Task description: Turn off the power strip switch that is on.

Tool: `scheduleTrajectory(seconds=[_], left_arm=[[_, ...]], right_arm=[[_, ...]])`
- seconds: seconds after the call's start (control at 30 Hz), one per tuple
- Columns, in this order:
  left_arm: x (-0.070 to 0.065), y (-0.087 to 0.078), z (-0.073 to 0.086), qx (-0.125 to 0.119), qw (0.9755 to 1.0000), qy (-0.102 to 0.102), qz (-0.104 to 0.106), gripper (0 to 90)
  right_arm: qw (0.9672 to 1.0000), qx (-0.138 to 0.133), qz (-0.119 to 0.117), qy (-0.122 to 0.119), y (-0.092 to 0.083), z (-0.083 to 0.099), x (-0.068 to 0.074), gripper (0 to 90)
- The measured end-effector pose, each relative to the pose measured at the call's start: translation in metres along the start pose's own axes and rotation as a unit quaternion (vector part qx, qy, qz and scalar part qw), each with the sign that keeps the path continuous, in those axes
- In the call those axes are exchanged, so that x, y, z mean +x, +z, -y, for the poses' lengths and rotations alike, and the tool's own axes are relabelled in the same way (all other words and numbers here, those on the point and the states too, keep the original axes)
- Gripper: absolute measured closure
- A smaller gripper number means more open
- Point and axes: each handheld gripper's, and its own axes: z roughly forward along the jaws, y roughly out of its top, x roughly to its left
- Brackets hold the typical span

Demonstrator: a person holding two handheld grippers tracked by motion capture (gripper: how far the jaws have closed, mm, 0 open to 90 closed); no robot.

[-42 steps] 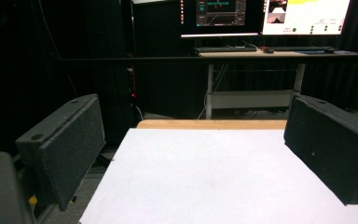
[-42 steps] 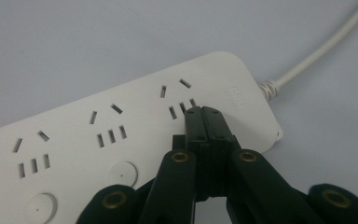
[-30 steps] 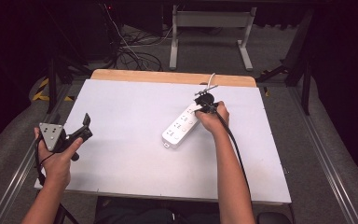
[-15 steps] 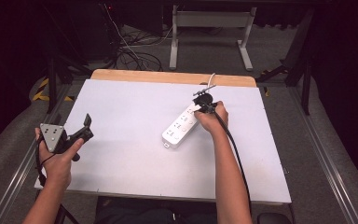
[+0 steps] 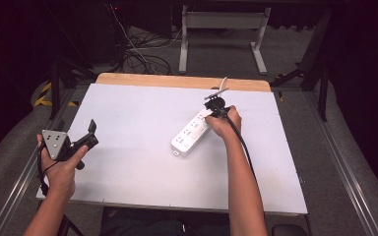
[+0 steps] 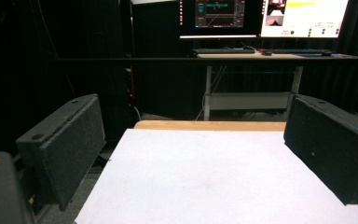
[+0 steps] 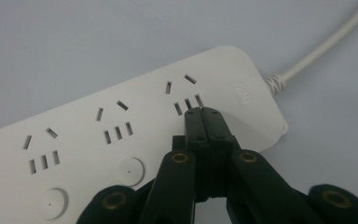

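A white power strip (image 5: 191, 132) lies slanted on the white table (image 5: 128, 108), its cord (image 5: 223, 83) running off toward the far edge. My right gripper (image 5: 210, 113) is shut, pointing down at the strip's cord end. In the right gripper view its closed tips (image 7: 203, 113) sit right at the last socket of the strip (image 7: 98, 126), beside the cord (image 7: 317, 51), with nothing visible between them. My left gripper (image 5: 90, 134) is held open over the table's left edge, far from the strip. In the left gripper view the gripper (image 6: 193, 140) stands wide over bare table (image 6: 191, 186).
A wooden strip (image 5: 182, 81) borders the table's far edge. Beyond it are a metal desk frame (image 5: 221, 29) and loose cables (image 5: 138, 59) on the floor. A desk with monitors (image 6: 261, 18) stands behind. Metal rails (image 5: 344, 162) flank the table.
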Motion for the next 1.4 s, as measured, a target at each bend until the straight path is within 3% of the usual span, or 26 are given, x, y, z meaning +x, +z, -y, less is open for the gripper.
scheduleTrajectory(seconds=[0.33, 0.47, 0.6, 0.7, 0.83, 0.87, 0.9, 1.03, 1.2, 1.27, 1.3, 1.33, 1.37, 1.4], left_arm=[[0.000, 0.002, 0.000, 0.002, 1.0000, 0.000, 0.002, 5.5], [-0.001, 0.001, 0.000, 0.001, 1.0000, 0.000, 0.001, 5.6], [0.000, 0.002, 0.000, 0.002, 1.0000, 0.000, 0.002, 5.6], [-0.001, 0.002, 0.000, 0.001, 1.0000, -0.001, 0.001, 5.6], [-0.002, 0.002, 0.000, 0.001, 1.0000, 0.002, 0.002, 5.6], [-0.002, 0.002, 0.000, 0.001, 1.0000, 0.003, 0.002, 5.6], [-0.002, 0.002, 0.000, 0.002, 1.0000, 0.003, 0.003, 5.6], [-0.002, 0.003, 0.000, 0.001, 1.0000, 0.001, 0.002, 5.7], [-0.002, 0.003, 0.000, 0.000, 1.0000, 0.001, 0.002, 5.7], [-0.002, 0.003, 0.000, 0.000, 1.0000, 0.002, -0.001, 5.7], [-0.001, 0.003, 0.000, -0.001, 1.0000, 0.002, -0.004, 5.9], [-0.001, 0.003, 0.000, -0.001, 1.0000, -0.001, -0.005, 6.0], [0.000, 0.002, -0.001, -0.001, 1.0000, -0.002, -0.007, 6.0], [0.001, 0.002, -0.001, -0.001, 1.0000, -0.001, -0.009, 6.0]], right_arm=[[0.9999, 0.001, -0.007, -0.010, -0.003, -0.003, -0.001, 90.0], [0.9997, 0.001, 0.007, -0.024, -0.005, -0.001, -0.002, 90.0], [0.9993, -0.032, 0.005, -0.020, -0.015, 0.001, -0.006, 90.0], [0.9972, -0.072, -0.005, -0.020, -0.032, 0.001, -0.009, 90.0], [0.9946, -0.101, -0.013, -0.021, -0.047, 0.004, -0.012, 90.0], [0.9920, -0.123, -0.018, -0.022, -0.058, 0.008, -0.015, 90.0], [0.9920, -0.123, -0.018, -0.022, -0.058, 0.008, -0.015, 90.0], [0.9848, -0.169, -0.031, -0.022, -0.085, 0.018, -0.022, 90.0], [0.9732, -0.223, -0.053, -0.019, -0.121, 0.041, -0.035, 90.0], [0.9682, -0.244, -0.052, -0.014, -0.133, 0.056, -0.041, 90.0], [0.9636, -0.262, -0.052, -0.011, -0.140, 0.067, -0.045, 90.0], [0.9549, -0.293, -0.046, -0.004, -0.147, 0.086, -0.048, 90.0], [0.9484, -0.313, -0.047, 0.001, -0.149, 0.098, -0.050, 90.0], [0.9484, -0.313, -0.047, 0.001, -0.149, 0.098, -0.050, 90.0]])
